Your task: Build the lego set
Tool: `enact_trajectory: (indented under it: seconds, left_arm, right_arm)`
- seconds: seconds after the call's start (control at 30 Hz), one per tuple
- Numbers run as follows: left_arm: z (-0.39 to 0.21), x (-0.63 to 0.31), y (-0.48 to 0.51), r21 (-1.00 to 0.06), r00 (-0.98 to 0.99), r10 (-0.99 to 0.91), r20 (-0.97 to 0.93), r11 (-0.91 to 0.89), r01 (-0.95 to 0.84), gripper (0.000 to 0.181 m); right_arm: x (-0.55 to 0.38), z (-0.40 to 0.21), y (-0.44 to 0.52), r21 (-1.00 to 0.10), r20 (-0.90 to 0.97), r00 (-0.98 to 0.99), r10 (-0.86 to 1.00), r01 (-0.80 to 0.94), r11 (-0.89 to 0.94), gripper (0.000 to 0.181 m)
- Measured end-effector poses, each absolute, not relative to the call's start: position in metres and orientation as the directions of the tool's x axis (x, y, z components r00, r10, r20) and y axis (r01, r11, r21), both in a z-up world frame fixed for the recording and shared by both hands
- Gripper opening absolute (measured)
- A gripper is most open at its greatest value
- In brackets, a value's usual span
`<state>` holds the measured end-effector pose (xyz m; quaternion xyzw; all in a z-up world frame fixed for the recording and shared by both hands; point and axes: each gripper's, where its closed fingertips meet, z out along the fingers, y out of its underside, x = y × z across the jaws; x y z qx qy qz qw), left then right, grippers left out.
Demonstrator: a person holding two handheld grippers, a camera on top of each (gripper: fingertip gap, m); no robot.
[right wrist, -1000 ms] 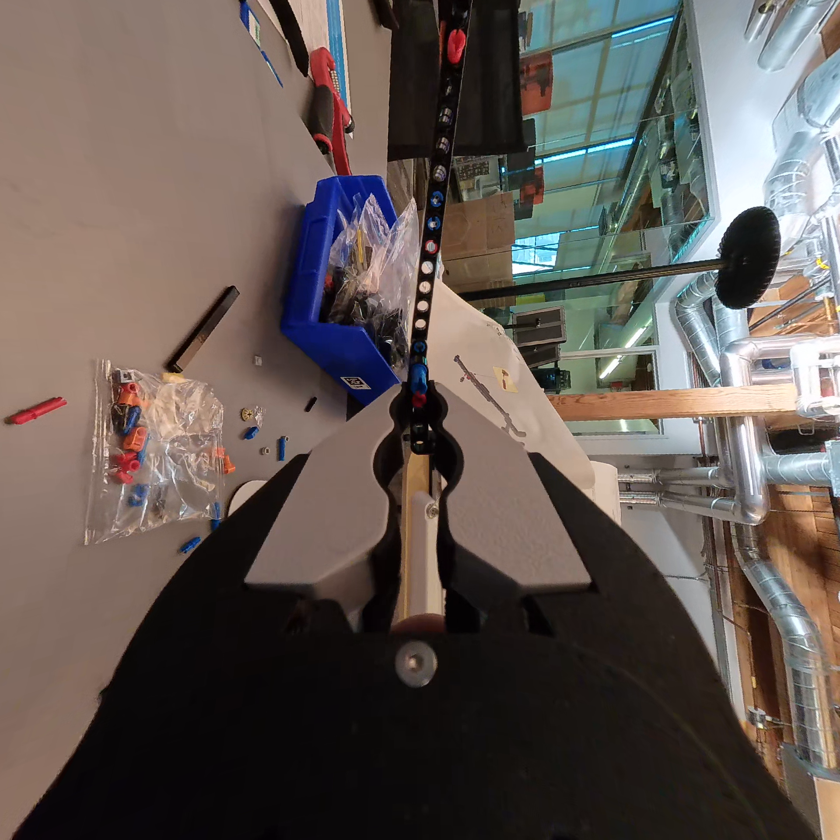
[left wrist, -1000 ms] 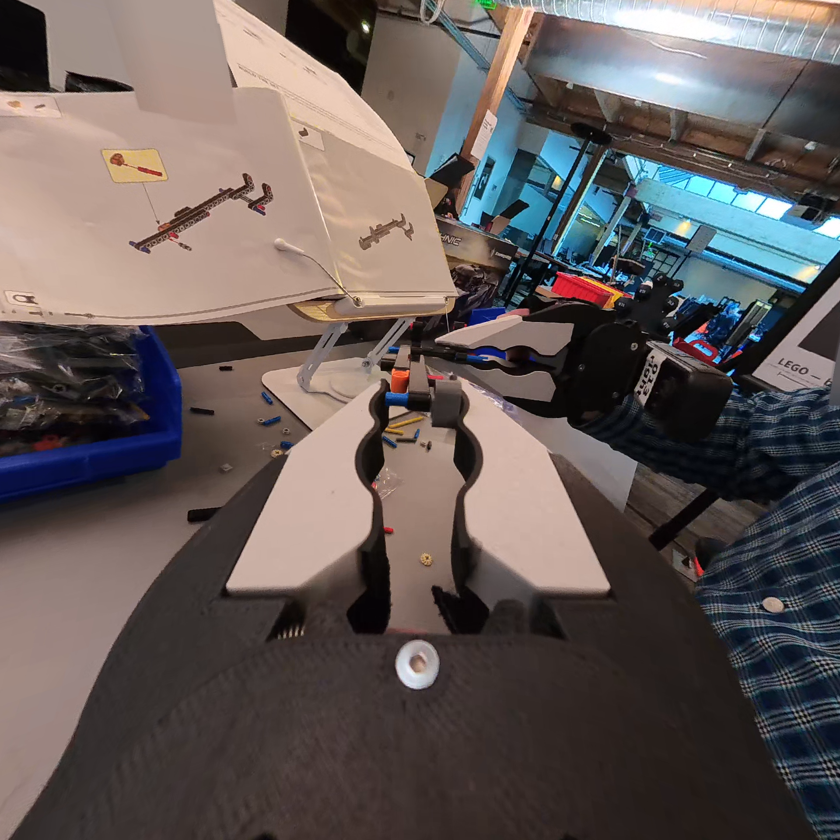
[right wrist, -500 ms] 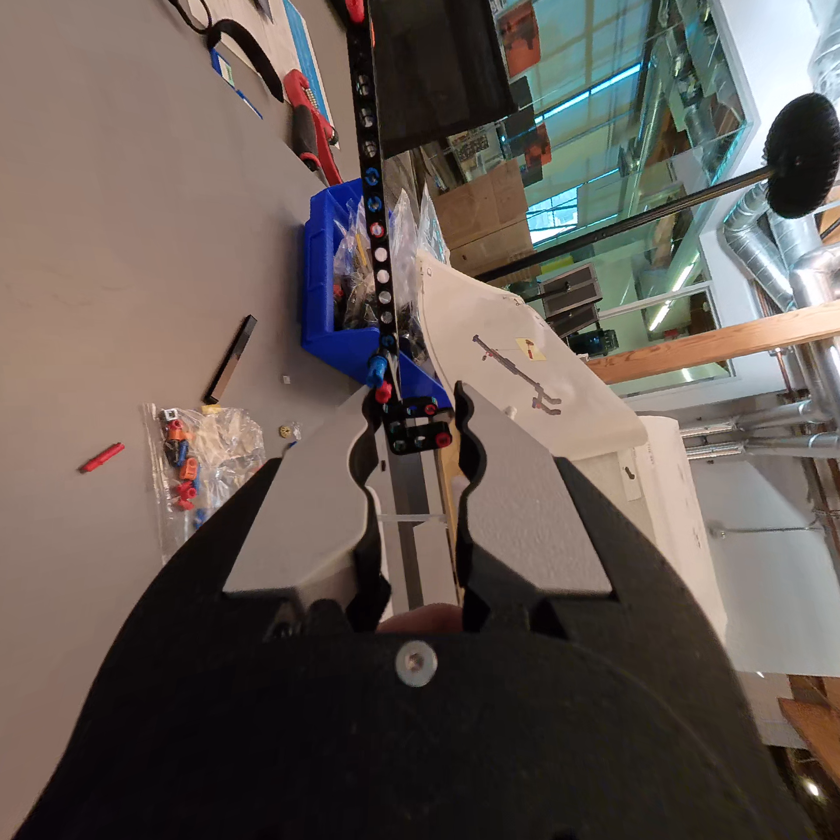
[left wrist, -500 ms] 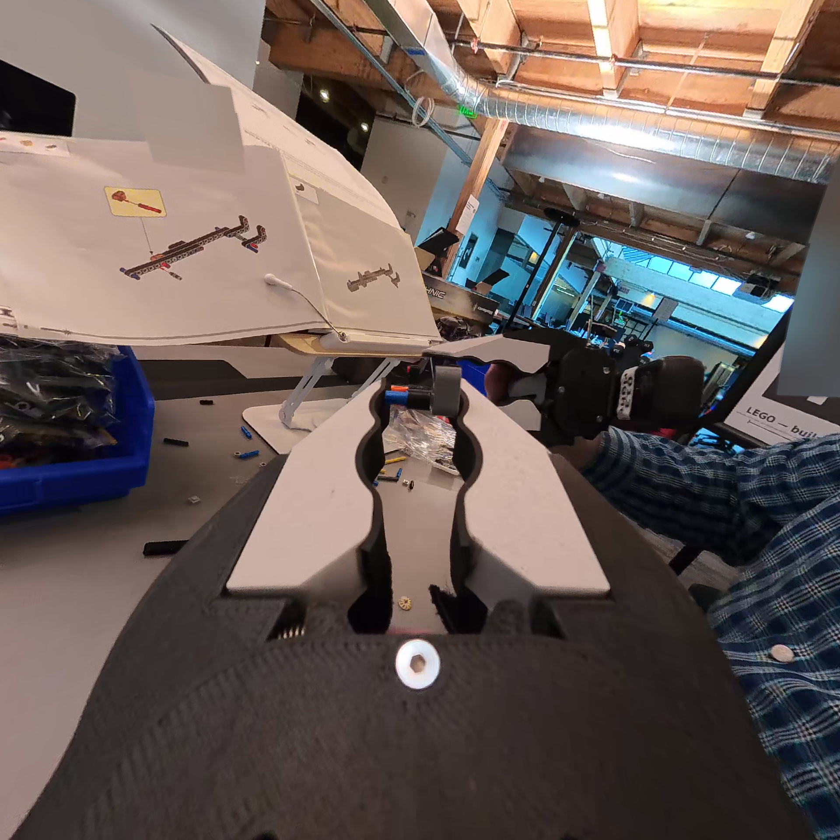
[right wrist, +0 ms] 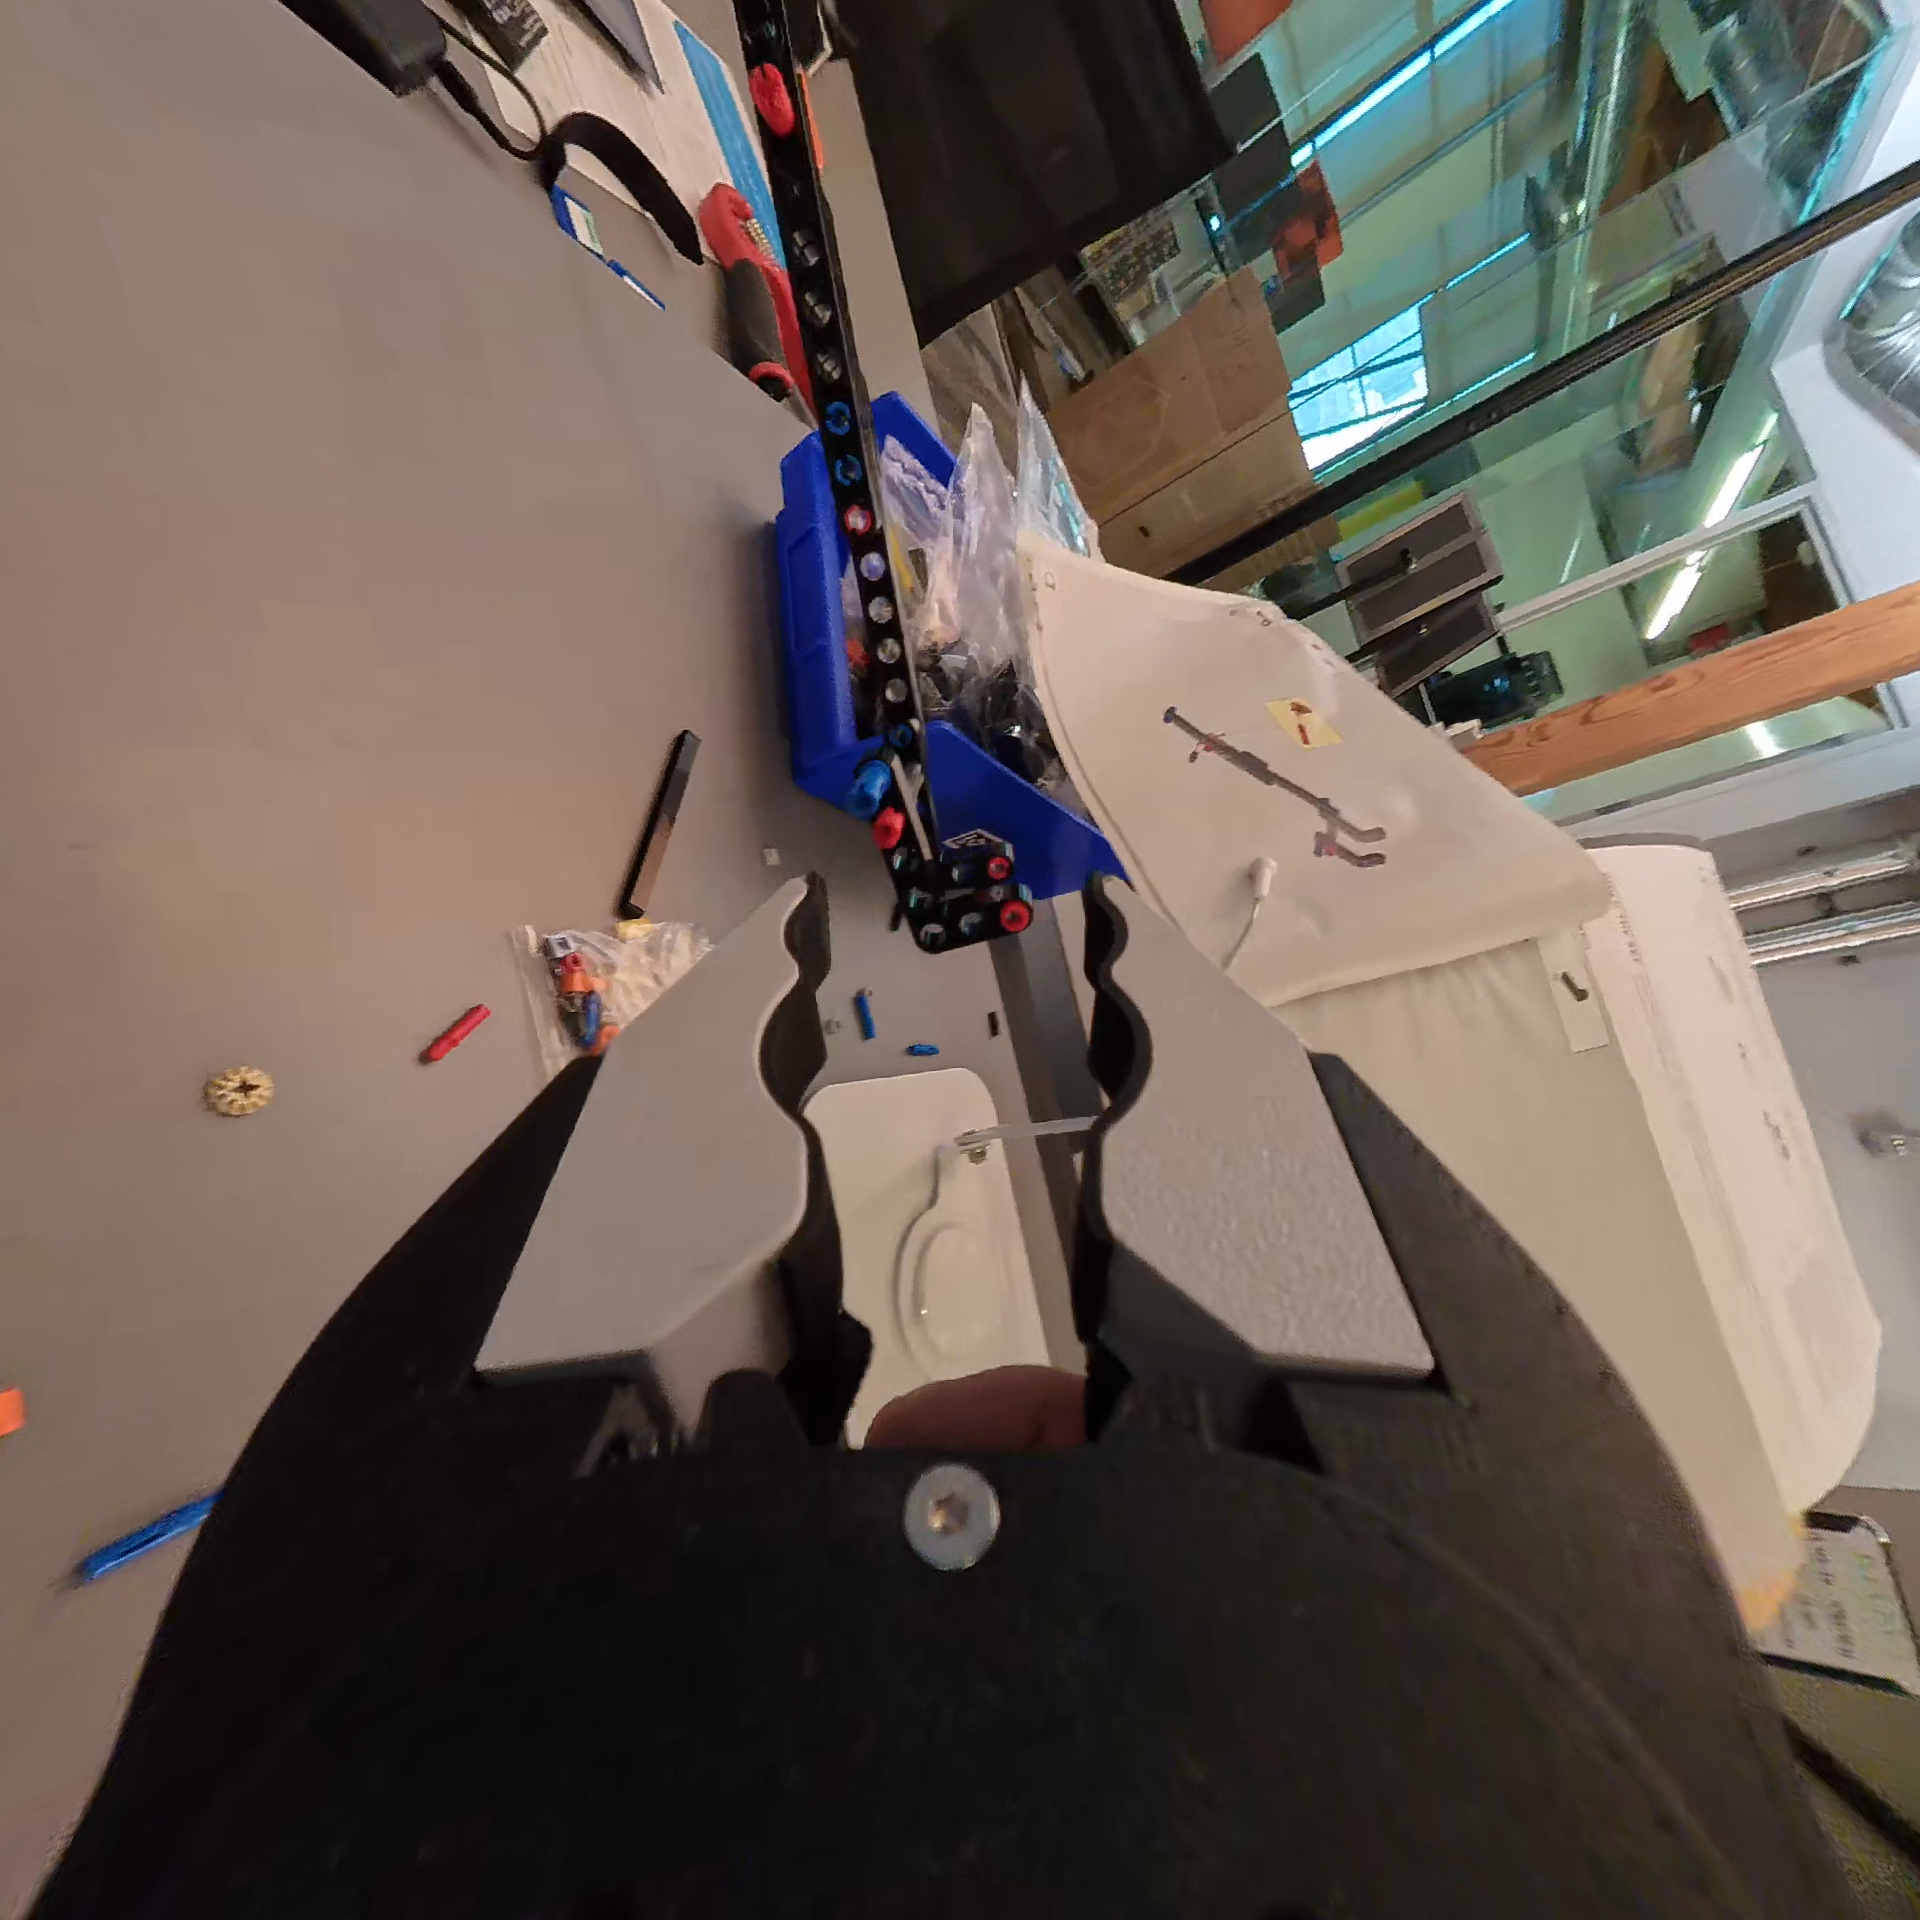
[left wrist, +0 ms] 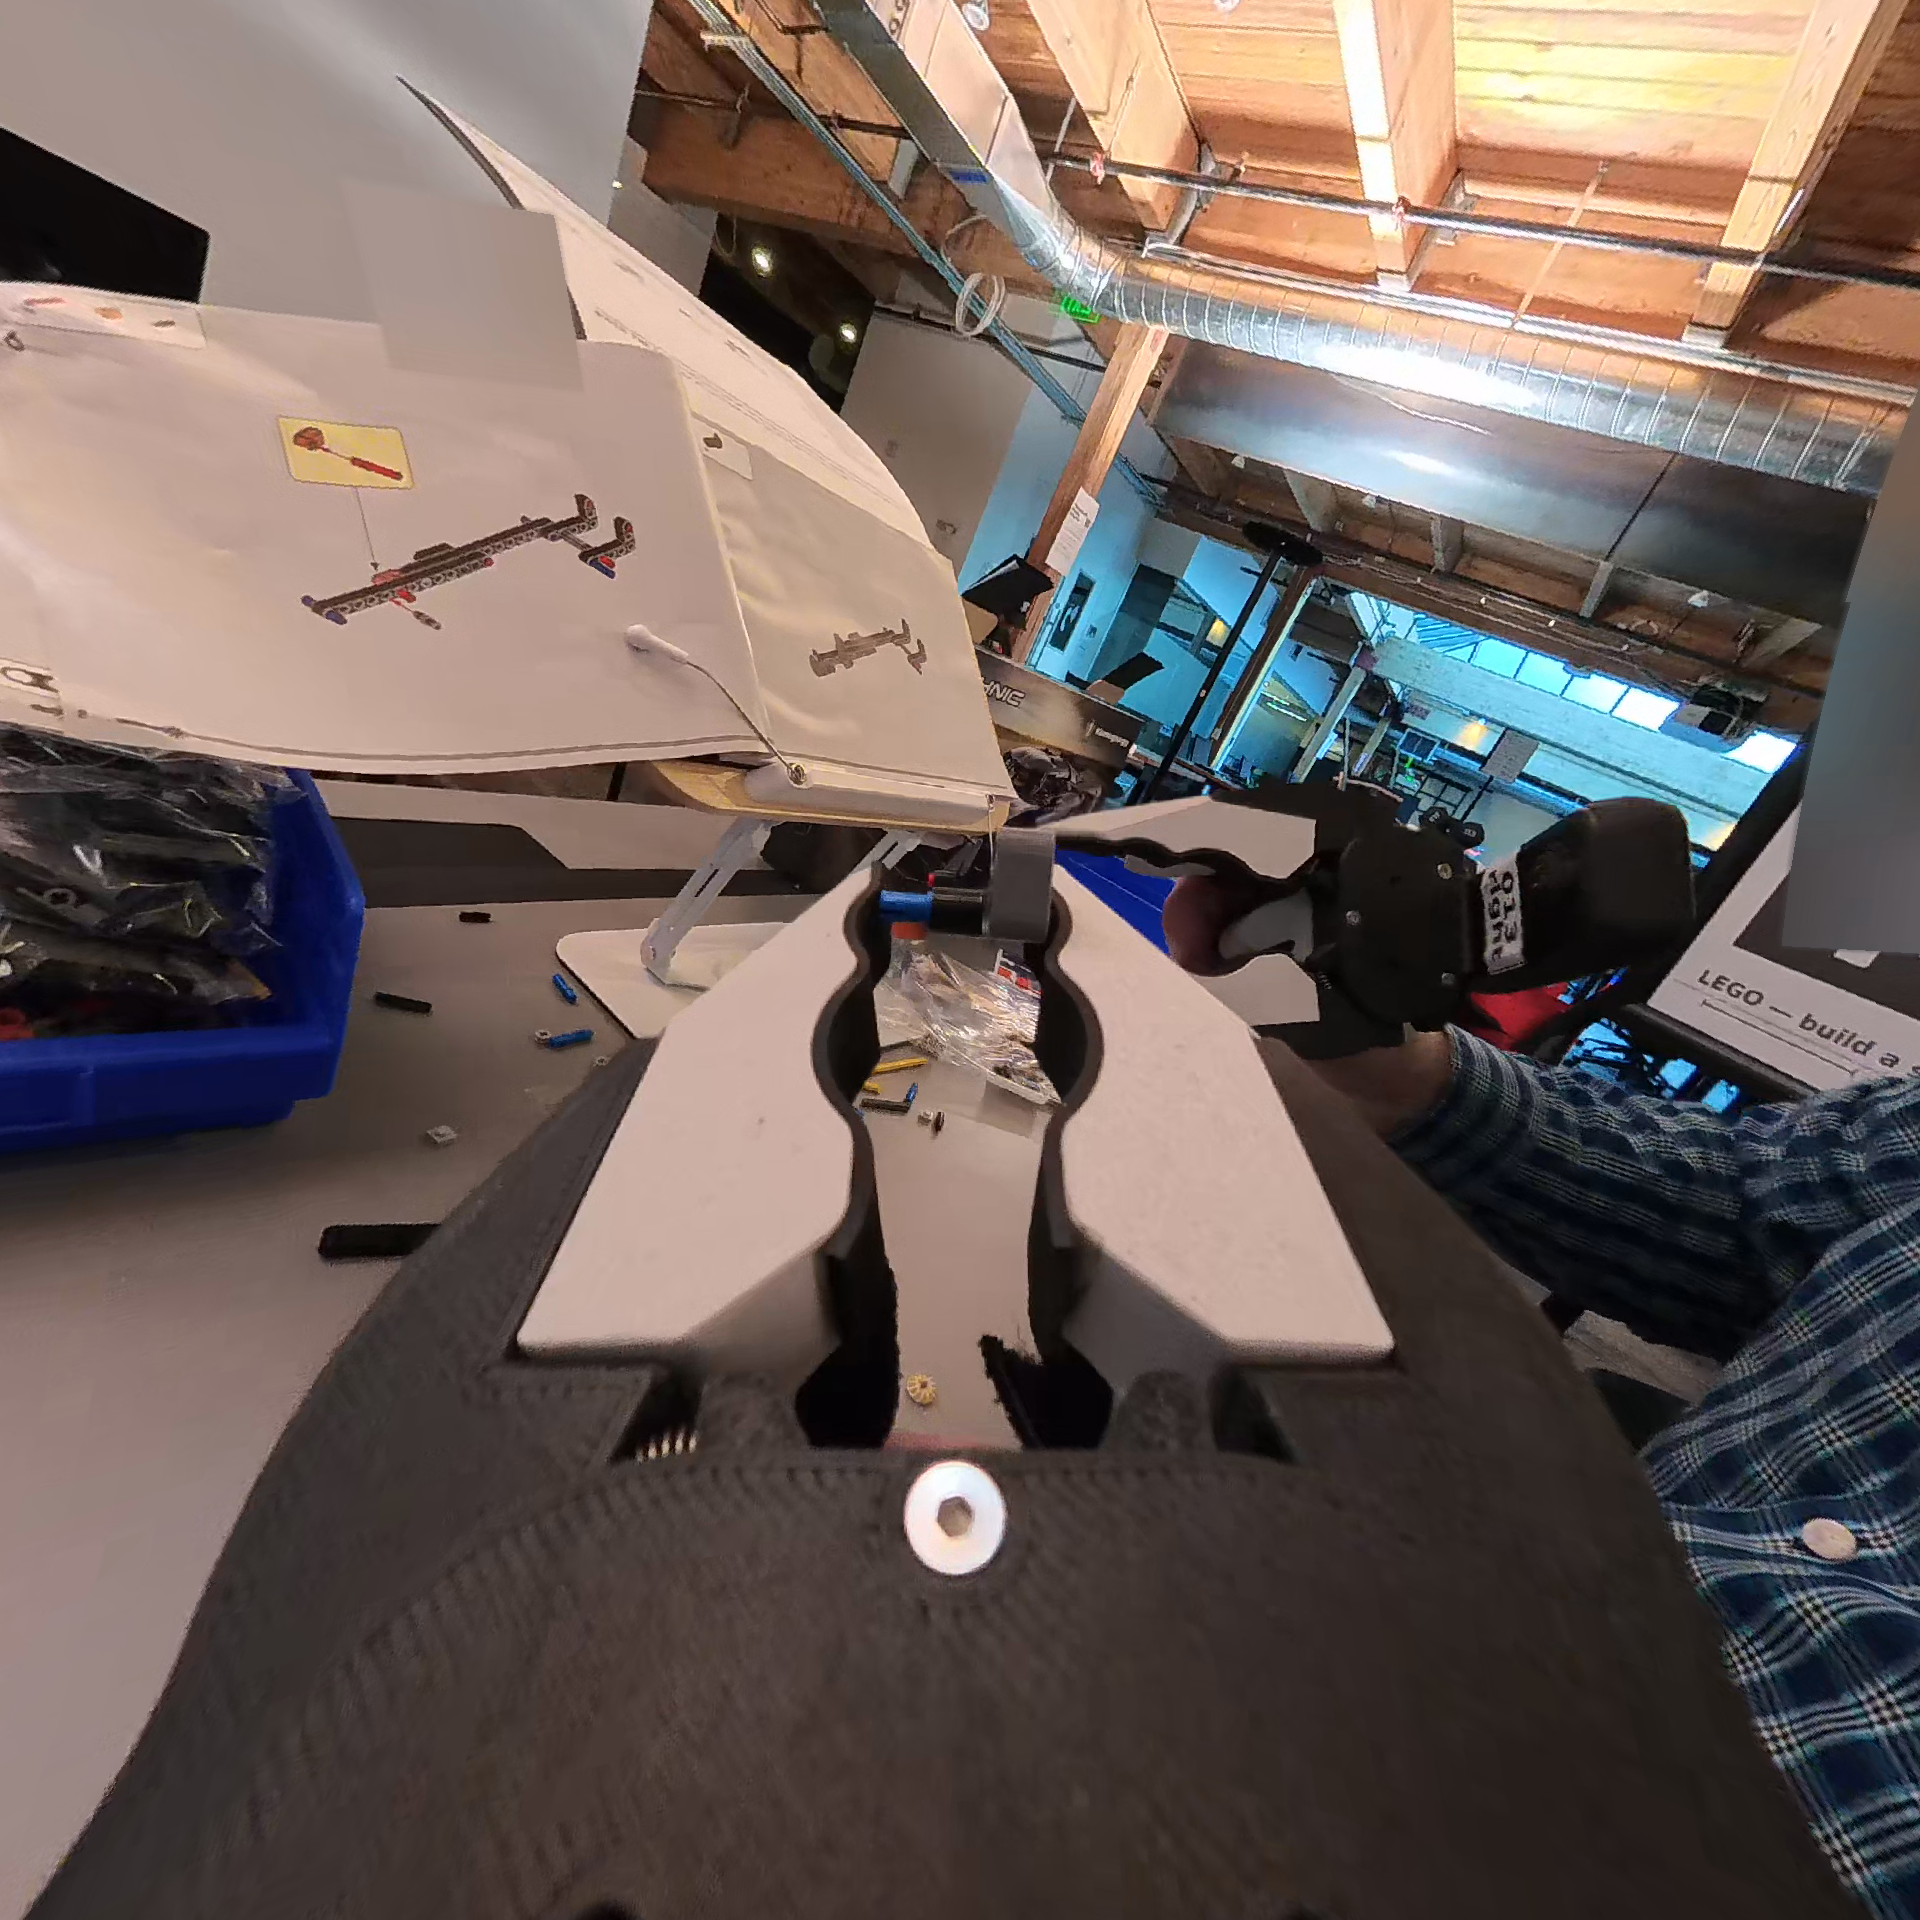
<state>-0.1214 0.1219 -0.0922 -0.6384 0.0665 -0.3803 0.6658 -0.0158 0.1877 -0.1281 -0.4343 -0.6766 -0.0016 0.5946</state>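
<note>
A long black lego beam assembly (right wrist: pixel 868 540) with blue and red pins hangs in the air. Its L-shaped end sits just beyond my right gripper (right wrist: pixel 956 899), between the spread fingertips and apart from both. My right gripper is open and empty; it also shows in the left wrist view (left wrist: pixel 1236 873). My left gripper (left wrist: pixel 961 909) is shut on the assembly's other end (left wrist: pixel 956 906), where a grey round piece (left wrist: pixel 1023 883) and a blue pin show at the fingertips. Most of the beam is hidden end-on in the left wrist view.
On the grey table (right wrist: pixel 312 520) stand a blue bin (left wrist: pixel 156 1060) of bagged parts and an instruction booklet on a stand (left wrist: pixel 416 571). A clear bag of small parts (right wrist: pixel 603 977), a tan gear (right wrist: pixel 237 1091), a red pin (right wrist: pixel 454 1034) and a black beam (right wrist: pixel 660 821) lie loose. A plaid sleeve (left wrist: pixel 1662 1195) is at right. Measured from the fingertips, the tan gear (right wrist: pixel 237 1091) is 20 cm or so from the right gripper and 25 cm from the left.
My right gripper has opened, let go of the assembly's L-shaped end and drawn back a little. My left gripper keeps its hold and has tilted upward.
</note>
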Motion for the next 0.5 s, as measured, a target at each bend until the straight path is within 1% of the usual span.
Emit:
enact_trajectory:
  seconds: [0.1,0.17,0.27,0.3,0.33,0.37,0.4,0.43,0.47,0.5]
  left_arm:
    - [-0.097,-0.121,0.118,-0.902,0.708,-0.583,0.399,-0.112,0.416,0.023]
    - [-0.100,-0.123,0.116,-0.904,0.717,-0.572,0.399,-0.113,0.413,0.023]
    - [-0.100,-0.127,0.113,-0.902,0.730,-0.554,0.400,-0.097,0.421,0.023]
    - [-0.099,-0.127,0.112,-0.901,0.729,-0.556,0.399,-0.090,0.424,0.023]
    - [-0.097,-0.127,0.112,-0.901,0.734,-0.552,0.397,-0.081,0.426,0.023]
    - [-0.094,-0.127,0.112,-0.902,0.739,-0.549,0.390,-0.069,0.425,0.023]
    - [-0.091,-0.124,0.111,-0.906,0.739,-0.557,0.379,-0.060,0.420,0.023]
    - [-0.088,-0.120,0.110,-0.912,0.744,-0.560,0.364,-0.052,0.408,0.024]
    - [-0.086,-0.117,0.109,-0.921,0.756,-0.559,0.341,-0.038,0.387,0.024]
    - [-0.083,-0.112,0.107,-0.931,0.765,-0.563,0.314,-0.025,0.364,0.024]
  right_arm:
    - [-0.014,-0.133,0.179,-0.543,0.781,0.089,0.619,0.587,0.601,0.050]
    - [-0.014,-0.128,0.167,-0.611,0.736,0.125,0.666,0.548,0.572,0.046]
    - [-0.014,-0.116,0.142,-0.729,0.634,0.176,0.753,0.463,0.505,0.025]
    - [-0.015,-0.113,0.129,-0.785,0.563,0.166,0.810,0.415,0.461,0.018]
    - [-0.017,-0.111,0.116,-0.857,0.447,0.163,0.880,0.359,0.369,0.010]
    - [-0.019,-0.110,0.106,-0.928,0.289,0.163,0.943,0.291,0.234,0.008]
    - [-0.023,-0.112,0.097,-0.973,0.101,0.142,0.985,0.221,0.068,0.008]
    - [-0.027,-0.116,0.089,-0.981,-0.098,0.104,0.990,0.159,-0.114,0.011]
    - [-0.032,-0.121,0.085,-0.947,-0.297,0.064,0.953,0.108,-0.302,0.015]
    - [-0.036,-0.125,0.085,-0.870,-0.489,0.011,0.872,0.061,-0.488,0.021]
